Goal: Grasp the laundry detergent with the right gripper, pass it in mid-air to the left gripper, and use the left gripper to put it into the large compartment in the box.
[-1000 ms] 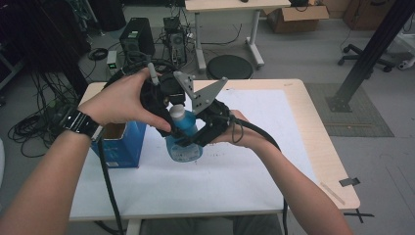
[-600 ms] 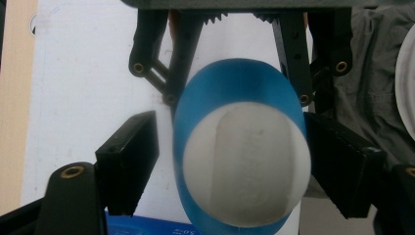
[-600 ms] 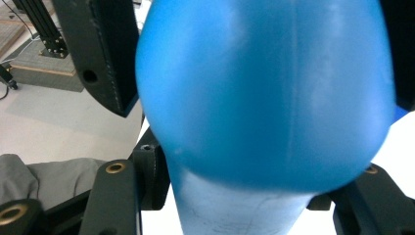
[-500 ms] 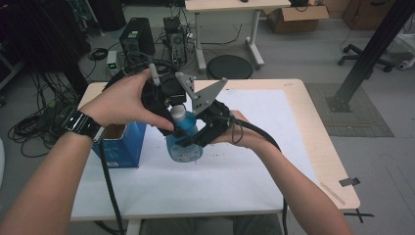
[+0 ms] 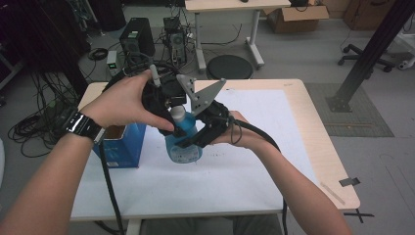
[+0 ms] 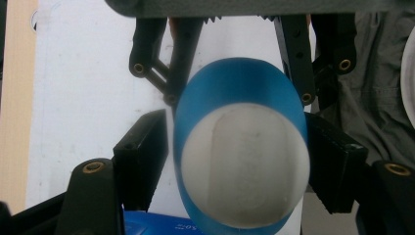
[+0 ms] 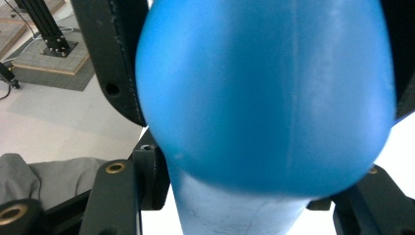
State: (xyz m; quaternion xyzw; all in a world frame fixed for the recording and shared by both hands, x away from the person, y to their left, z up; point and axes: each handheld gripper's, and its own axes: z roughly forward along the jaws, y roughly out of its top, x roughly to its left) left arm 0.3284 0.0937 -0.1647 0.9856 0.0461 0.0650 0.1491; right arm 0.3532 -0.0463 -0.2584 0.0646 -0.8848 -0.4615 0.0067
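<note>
A blue bottle (image 5: 185,144) with a white cap (image 5: 177,113) is held upright just above the table. My right gripper (image 5: 195,139) comes in from the right and is shut on the bottle's body (image 7: 264,98), which bulges between its two jaws. My left gripper (image 5: 171,108) reaches down over the top. In the left gripper view its jaws have just been closing around the cap (image 6: 244,166). The right-hand pad (image 6: 335,169) sits against the cap, and a thin gap shows beside the left-hand pad (image 6: 142,164).
An open blue box (image 5: 120,147) stands on the table just left of the bottle, under my left wrist. A white sheet (image 5: 274,161) covers most of the wooden tabletop (image 5: 325,147). Computer towers (image 5: 134,36), a round stool (image 5: 229,66) and cables lie on the floor beyond.
</note>
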